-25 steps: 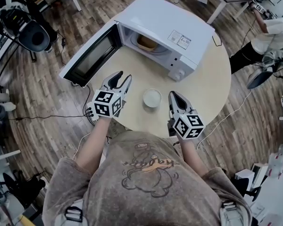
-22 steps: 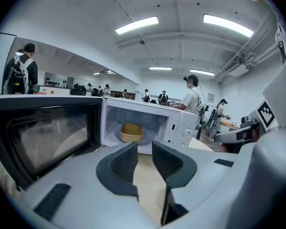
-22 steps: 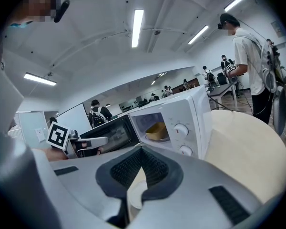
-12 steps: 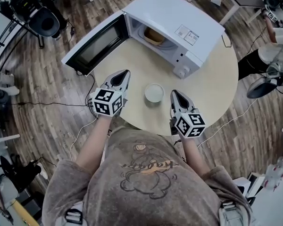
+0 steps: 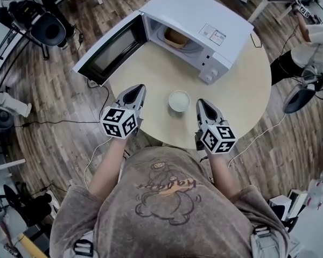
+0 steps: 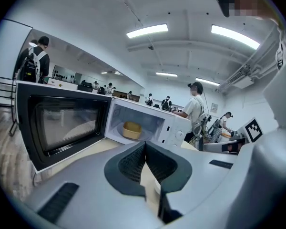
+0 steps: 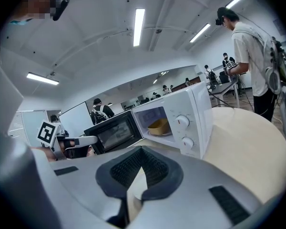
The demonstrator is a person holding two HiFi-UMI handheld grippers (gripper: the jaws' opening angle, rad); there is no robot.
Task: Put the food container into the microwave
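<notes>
The left gripper (image 5: 138, 88) and right gripper (image 5: 201, 102) are seen with jaws closed on nothing. The food container (image 5: 177, 37) is found ahead of both jaws, inside the microwave (image 5: 204, 20); its open door (image 5: 110, 50) lies nearer the left jaws.

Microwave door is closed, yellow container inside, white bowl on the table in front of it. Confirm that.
Not closed: the head view shows the microwave door swung open. The yellow container is inside and the white bowl sits on the table in front of it.
</notes>
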